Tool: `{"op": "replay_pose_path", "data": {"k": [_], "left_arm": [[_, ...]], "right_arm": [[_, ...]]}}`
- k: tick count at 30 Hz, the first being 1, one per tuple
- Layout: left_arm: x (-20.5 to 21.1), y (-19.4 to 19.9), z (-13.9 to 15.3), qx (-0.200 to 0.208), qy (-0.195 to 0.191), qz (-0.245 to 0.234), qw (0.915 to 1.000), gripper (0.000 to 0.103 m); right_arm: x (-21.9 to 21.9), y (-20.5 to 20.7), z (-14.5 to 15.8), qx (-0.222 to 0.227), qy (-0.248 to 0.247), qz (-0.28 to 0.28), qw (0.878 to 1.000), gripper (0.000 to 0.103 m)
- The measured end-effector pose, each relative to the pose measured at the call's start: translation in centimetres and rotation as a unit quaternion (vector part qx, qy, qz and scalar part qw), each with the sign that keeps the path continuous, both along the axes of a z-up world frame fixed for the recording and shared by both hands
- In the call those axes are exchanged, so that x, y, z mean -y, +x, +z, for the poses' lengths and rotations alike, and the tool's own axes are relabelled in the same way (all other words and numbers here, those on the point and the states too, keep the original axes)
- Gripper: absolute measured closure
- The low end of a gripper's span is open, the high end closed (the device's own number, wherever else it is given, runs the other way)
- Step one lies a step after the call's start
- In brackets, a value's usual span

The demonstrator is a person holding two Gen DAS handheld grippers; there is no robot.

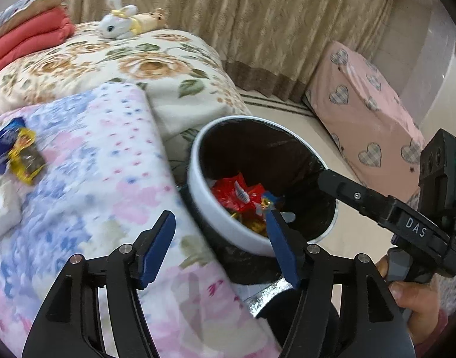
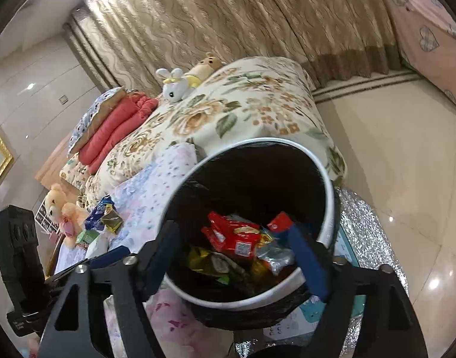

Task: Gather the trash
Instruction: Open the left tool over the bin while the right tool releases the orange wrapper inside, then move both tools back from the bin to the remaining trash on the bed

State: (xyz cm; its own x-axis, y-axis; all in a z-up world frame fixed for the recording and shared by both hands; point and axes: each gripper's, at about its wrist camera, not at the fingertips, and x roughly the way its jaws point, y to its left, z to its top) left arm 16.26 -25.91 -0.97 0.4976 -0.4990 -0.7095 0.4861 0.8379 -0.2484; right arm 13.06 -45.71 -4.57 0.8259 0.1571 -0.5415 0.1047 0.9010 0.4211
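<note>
A white round trash bin [image 1: 228, 223] with a black liner stands beside the bed; it also shows in the right wrist view [image 2: 326, 185]. Red, yellow and silver wrappers [image 2: 236, 238] lie inside it [image 1: 233, 197]. More wrappers, blue and yellow [image 1: 15, 152], lie on the pastel quilt [image 1: 108, 164]; they also show in the right wrist view [image 2: 104, 213]. My left gripper [image 1: 222, 238] is open and empty, over the bed edge and bin rim. My right gripper [image 2: 233, 250] is open and empty above the bin mouth; it also shows in the left wrist view [image 1: 329, 179].
A floral bedspread [image 1: 123, 65] carries red folded bedding [image 1: 27, 38] and plush toys [image 1: 123, 21]. A pink heart-patterned box [image 1: 368, 125] stands on the floor by the curtain. A white tissue pack [image 1: 1, 208] lies on the quilt. A glittery silver mat [image 2: 365, 238] lies under the bin.
</note>
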Motion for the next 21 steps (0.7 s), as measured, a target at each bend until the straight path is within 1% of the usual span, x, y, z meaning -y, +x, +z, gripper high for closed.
{"op": "replay_pose_path", "data": {"k": [3, 7, 17, 21], "left_arm": [[-2.4, -0.7, 0.1, 0.005, -0.007, 0.021, 0.9997, 0.036], [-5.5, -1.4, -0.2, 0.008, -0.009, 0.050, 0.9987, 0.034], [-13.4, -2.0, -1.5, 0.004, -0.010, 0.122, 0.9925, 0.033], [-16.5, -2.1, -2.1, -0.001, -0.010, 0.150, 0.9886, 0.033]], "right_arm": [[-1.4, -0.1, 0.5, 0.007, -0.005, 0.011, 1.000, 0.016], [-3.8, 0.0, 0.9, 0.014, -0.016, 0.031, 0.999, 0.013], [-11.4, 1.1, 0.7, 0.016, -0.039, 0.114, 0.993, 0.013], [-13.7, 1.5, 0.2, 0.011, -0.039, 0.136, 0.990, 0.013]]}}
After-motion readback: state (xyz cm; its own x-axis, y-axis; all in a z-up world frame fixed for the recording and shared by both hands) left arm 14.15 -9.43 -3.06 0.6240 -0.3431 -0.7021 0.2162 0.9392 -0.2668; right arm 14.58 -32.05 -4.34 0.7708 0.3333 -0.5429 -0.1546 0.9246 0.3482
